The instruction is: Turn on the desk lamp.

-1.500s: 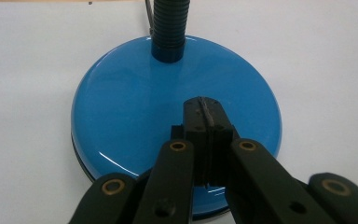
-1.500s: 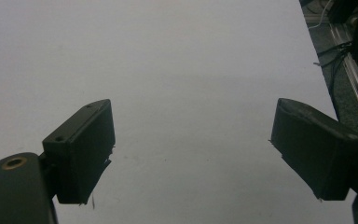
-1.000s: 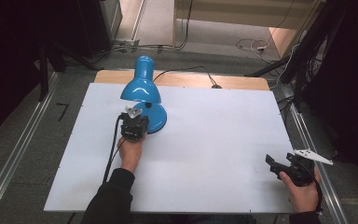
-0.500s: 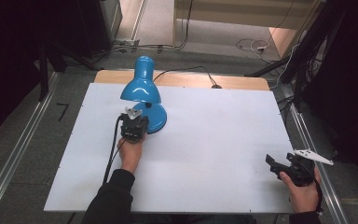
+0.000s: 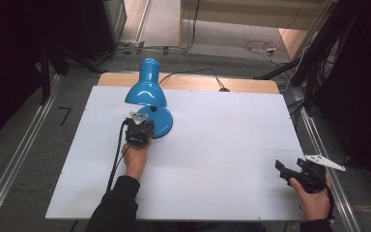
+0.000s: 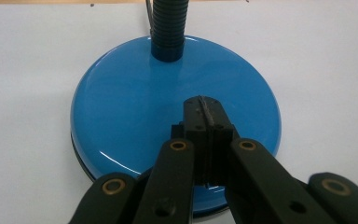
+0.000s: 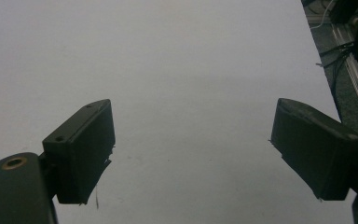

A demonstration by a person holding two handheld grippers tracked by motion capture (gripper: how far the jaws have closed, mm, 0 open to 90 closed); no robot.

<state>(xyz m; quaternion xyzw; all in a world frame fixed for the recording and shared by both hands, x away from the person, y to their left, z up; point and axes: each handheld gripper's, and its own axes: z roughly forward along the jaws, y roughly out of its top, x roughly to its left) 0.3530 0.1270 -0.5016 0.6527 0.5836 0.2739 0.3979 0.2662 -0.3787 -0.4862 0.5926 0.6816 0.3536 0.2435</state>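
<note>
A blue desk lamp [image 5: 146, 91] stands at the back left of the white table [image 5: 222, 140], shade tipped down over its round base [image 6: 130, 102]. A dark ribbed neck [image 6: 168, 28] rises from the far side of that base. My left gripper [image 5: 141, 123] is shut, jaws pressed together with nothing between them, its tip [image 6: 208, 108] over the near right part of the base. Whether the tip touches the base I cannot tell. My right gripper [image 5: 284, 170] rests near the table's front right corner, open [image 7: 191, 149] over bare table.
The lamp's black cord [image 5: 198, 73] runs back over a wooden strip [image 5: 241, 85] at the table's far edge. Metal rails [image 5: 14, 169] flank the table on both sides. The left gripper's cable [image 5: 116, 154] trails back along the forearm.
</note>
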